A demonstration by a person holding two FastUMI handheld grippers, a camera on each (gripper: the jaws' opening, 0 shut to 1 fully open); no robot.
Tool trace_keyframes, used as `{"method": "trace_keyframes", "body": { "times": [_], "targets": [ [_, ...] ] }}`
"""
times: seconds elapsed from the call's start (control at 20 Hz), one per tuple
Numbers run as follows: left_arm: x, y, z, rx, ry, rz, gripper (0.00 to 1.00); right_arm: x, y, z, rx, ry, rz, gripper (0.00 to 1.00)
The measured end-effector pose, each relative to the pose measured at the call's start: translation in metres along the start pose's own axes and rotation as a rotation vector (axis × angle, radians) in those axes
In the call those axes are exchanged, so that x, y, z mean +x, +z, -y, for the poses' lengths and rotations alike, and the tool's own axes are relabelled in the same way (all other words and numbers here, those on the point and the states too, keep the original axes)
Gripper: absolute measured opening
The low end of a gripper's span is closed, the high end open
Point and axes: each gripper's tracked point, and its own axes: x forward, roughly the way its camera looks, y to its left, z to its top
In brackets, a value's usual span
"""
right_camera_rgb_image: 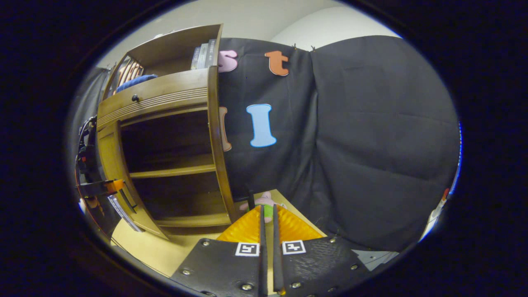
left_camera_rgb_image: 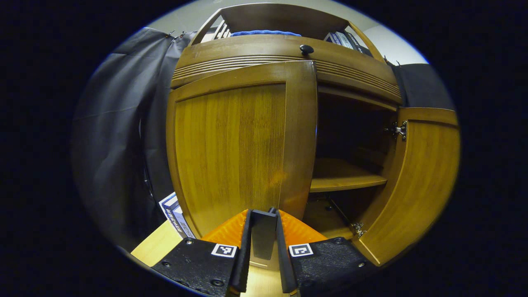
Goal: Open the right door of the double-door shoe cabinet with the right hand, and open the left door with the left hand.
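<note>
The wooden shoe cabinet [left_camera_rgb_image: 288, 53] fills the left gripper view. Its left door [left_camera_rgb_image: 231, 152] stands a little ajar. My left gripper [left_camera_rgb_image: 264, 212] is shut on the dark handle [left_camera_rgb_image: 264, 235] at that door's lower right edge. The right door [left_camera_rgb_image: 416, 181] is swung wide open, its inner face and hinges showing, and the inner shelf [left_camera_rgb_image: 346, 179] is bare. In the right gripper view the cabinet [right_camera_rgb_image: 165, 95] stands open at the left, with the left gripper [right_camera_rgb_image: 101, 186] at the left door [right_camera_rgb_image: 109, 165]. My right gripper [right_camera_rgb_image: 267, 209] is shut on nothing, away from the cabinet.
A round drawer knob [left_camera_rgb_image: 306, 49] sits above the doors, with books [left_camera_rgb_image: 344, 40] and a blue cloth [left_camera_rgb_image: 264, 32] on top. A printed box [left_camera_rgb_image: 175, 214] leans at the cabinet's lower left. A small plush toy [right_camera_rgb_image: 264, 201] lies on the wooden table [right_camera_rgb_image: 165, 247] by the black cloth wall [right_camera_rgb_image: 371, 144].
</note>
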Motion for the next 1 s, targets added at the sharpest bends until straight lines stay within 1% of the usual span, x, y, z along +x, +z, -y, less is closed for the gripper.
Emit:
{"method": "trace_keyframes", "body": {
  "times": [0.1, 0.35, 0.55, 0.7, 0.75, 0.95, 1.0],
  "targets": [
    [-0.007, -0.001, -0.004, -0.002, 0.004, 0.001, 0.31, -0.002, -0.001, -0.006, -0.005, 0.025, -0.005, 0.06],
    [-0.026, -0.003, -0.015, -0.007, 0.012, -0.002, 0.31, -0.003, -0.007, -0.035, -0.019, 0.098, -0.02, 0.06],
    [-0.042, -0.005, -0.027, -0.01, 0.023, -0.012, 0.27, -0.001, -0.015, -0.059, -0.03, 0.158, -0.041, 0.06],
    [-0.052, -0.007, -0.036, -0.015, 0.038, -0.019, 0.29, 0.001, -0.019, -0.077, -0.036, 0.203, -0.051, 0.06],
    [-0.056, -0.007, -0.04, -0.018, 0.044, -0.022, 0.24, 0.002, -0.02, -0.083, -0.037, 0.219, -0.056, 0.06],
    [-0.069, -0.009, -0.053, -0.042, 0.074, -0.033, 0.25, 0.008, -0.023, -0.112, -0.045, 0.285, -0.069, 0.06],
    [-0.073, -0.009, -0.055, -0.047, 0.084, -0.035, 0.19, 0.008, -0.025, -0.119, -0.048, 0.302, -0.071, 0.06]
  ]
}}
